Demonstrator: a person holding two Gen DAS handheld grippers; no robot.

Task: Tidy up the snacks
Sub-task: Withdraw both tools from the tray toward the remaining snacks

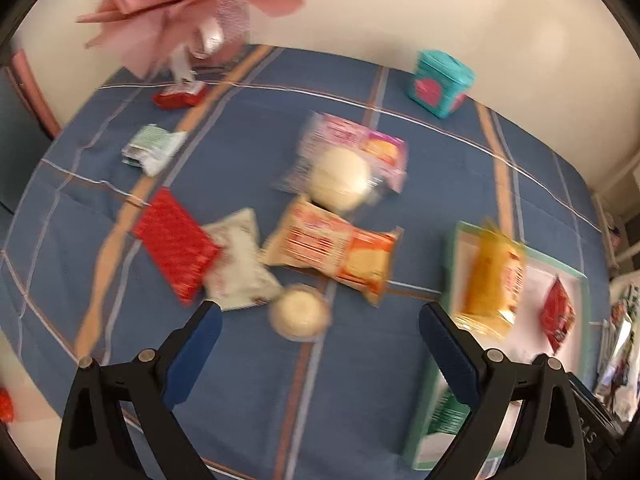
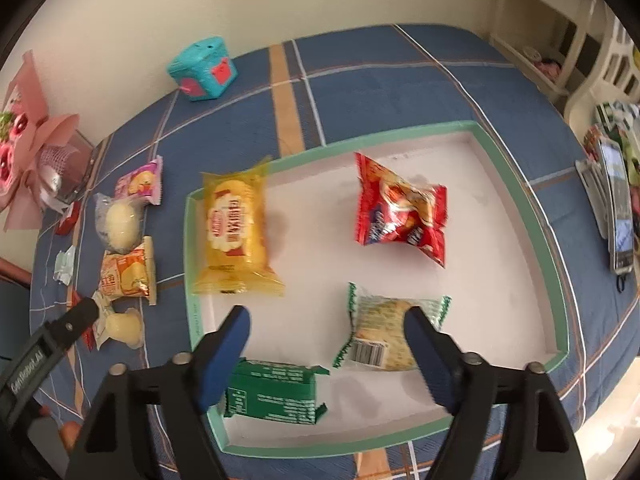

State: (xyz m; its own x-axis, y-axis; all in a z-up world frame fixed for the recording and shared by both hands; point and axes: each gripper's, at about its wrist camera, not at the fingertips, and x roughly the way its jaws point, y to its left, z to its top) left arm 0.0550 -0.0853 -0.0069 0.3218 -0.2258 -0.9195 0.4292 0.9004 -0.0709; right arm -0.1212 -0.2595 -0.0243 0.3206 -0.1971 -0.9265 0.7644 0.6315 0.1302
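- Our left tool (image 1: 320, 320) hangs wide and empty above the blue plaid cloth (image 1: 440, 152), over a round white bun (image 1: 299, 313).
- Our right tool (image 2: 326, 320) is equally wide, holding nothing, over the green-rimmed tray (image 2: 520, 184).
- The tray holds a yellow packet (image 2: 234, 232), red packet (image 2: 400, 210), green packet (image 2: 274, 394) and clear-wrapped pastry (image 2: 384, 332).
- Other snacks lie left of the tray.

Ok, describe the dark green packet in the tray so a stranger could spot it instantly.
Find the shallow white tray with a mint-green rim on the blue plaid cloth. In its near left corner, by the right gripper, lies the flat dark green foil packet, the only solid green, opaque wrapper there.
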